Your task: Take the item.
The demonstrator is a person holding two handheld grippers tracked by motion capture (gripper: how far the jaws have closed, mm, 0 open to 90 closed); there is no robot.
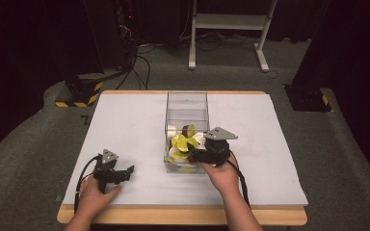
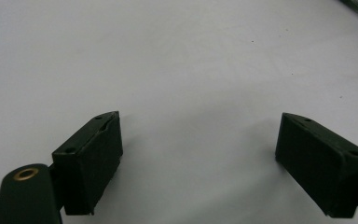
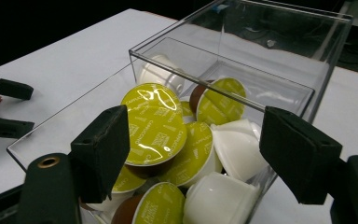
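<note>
A clear plastic box [image 1: 187, 103] stands in the middle of the white table and holds several coffee capsules [image 1: 180, 143] piled at its near end. Most capsules have yellow-green lids [image 3: 156, 126]; a few lie with their white cups [image 3: 237, 144] showing. My right gripper [image 1: 192, 151] hovers over that near end, its jaws open on either side of the top green capsule [image 3: 196, 140]. The left jaw sits right at the lid's edge and the right jaw stands well off it. My left gripper [image 1: 125, 173] rests low over the bare table at the front left, open and empty [image 2: 198, 140].
The far half of the box [image 3: 261, 70] has no capsules in it. The white table cover [image 1: 125, 120] is ringed by a wooden edge [image 1: 183, 216]. Beyond the table are a white frame's legs [image 1: 191, 62], black stands and cables on grey carpet.
</note>
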